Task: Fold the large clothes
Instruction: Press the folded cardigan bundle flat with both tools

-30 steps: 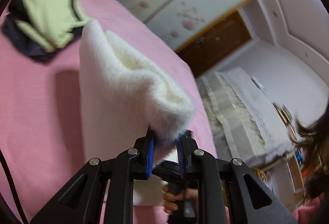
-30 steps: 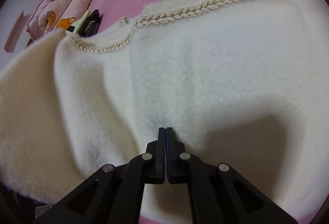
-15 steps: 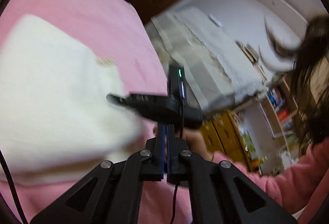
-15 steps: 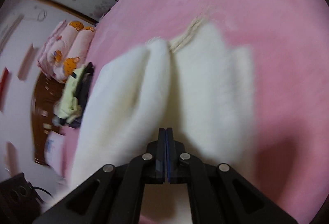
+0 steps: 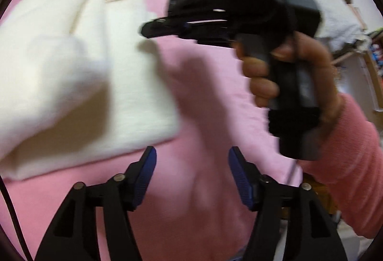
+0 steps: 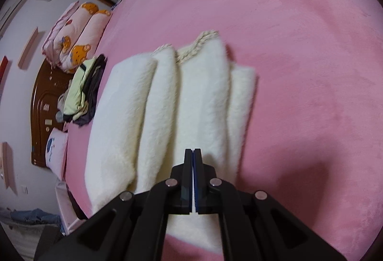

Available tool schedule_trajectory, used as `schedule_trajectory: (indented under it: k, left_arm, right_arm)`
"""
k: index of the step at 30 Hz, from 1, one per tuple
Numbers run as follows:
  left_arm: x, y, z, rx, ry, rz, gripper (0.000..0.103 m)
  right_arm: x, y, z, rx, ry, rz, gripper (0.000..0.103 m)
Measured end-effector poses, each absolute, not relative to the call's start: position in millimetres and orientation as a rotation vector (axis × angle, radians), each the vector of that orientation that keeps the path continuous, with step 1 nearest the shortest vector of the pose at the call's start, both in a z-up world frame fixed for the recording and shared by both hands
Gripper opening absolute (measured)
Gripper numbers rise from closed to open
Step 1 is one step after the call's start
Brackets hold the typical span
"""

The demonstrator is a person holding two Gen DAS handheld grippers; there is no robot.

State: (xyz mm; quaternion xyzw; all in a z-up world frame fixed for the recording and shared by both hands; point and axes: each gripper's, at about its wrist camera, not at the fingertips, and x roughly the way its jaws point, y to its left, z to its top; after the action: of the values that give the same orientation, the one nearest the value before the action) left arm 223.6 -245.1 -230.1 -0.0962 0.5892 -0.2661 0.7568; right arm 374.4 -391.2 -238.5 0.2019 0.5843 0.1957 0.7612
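Observation:
A cream fluffy garment (image 6: 167, 105) with braided trim lies folded in long rolls on the pink bed (image 6: 299, 45). My right gripper (image 6: 192, 153) hovers over its near end, shut, with nothing between the pads. In the left wrist view the same garment (image 5: 71, 69) lies at the left, blurred. My left gripper (image 5: 192, 160) hangs over bare pink sheet beside the garment's near edge; its jaws are opening and nothing is between them. The right gripper (image 5: 146, 31) shows there too, held by a hand (image 5: 263, 83) in a pink sleeve, its tip by the garment's right edge.
A pile of green and dark clothes (image 6: 83, 88) lies by the wooden headboard (image 6: 43, 105). Bear-print pillows (image 6: 76, 33) are stacked further back. A white cloth-covered piece of furniture (image 5: 335, 9) stands beyond the bed's edge.
My left gripper let go of the lifted fold, swung down toward the bed and opened. The garment dropped into a folded stack. My right gripper pulled back from it and stayed shut.

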Motion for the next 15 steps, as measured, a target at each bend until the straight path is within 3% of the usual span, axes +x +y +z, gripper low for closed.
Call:
schedule_trajectory:
  k: [9,10,12,15]
  left_arm:
    - [234.8,-213.2,-192.3,-0.140,1.315,-0.340,0.078]
    - [234.6,-208.9,-189.2,-0.138,1.314,-0.330,0.078]
    - [235.8,-198.3,-180.7,-0.135,1.307,-0.305,0.078]
    - [239.2,-170.9,-171.2,-0.153,1.293,-0.240,0.078]
  right_arm:
    - [368.0,-365.4,-229.6,0.489,1.277,0.527,0.002]
    - [370.3,-360.4,-228.8,0.507,1.278,0.546,0.006]
    - [376.9,-347.0,-228.4,0.517,1.291,0.571,0.026]
    - [386.0,-324.1,-230.4,0.487,1.322,0.582,0.039]
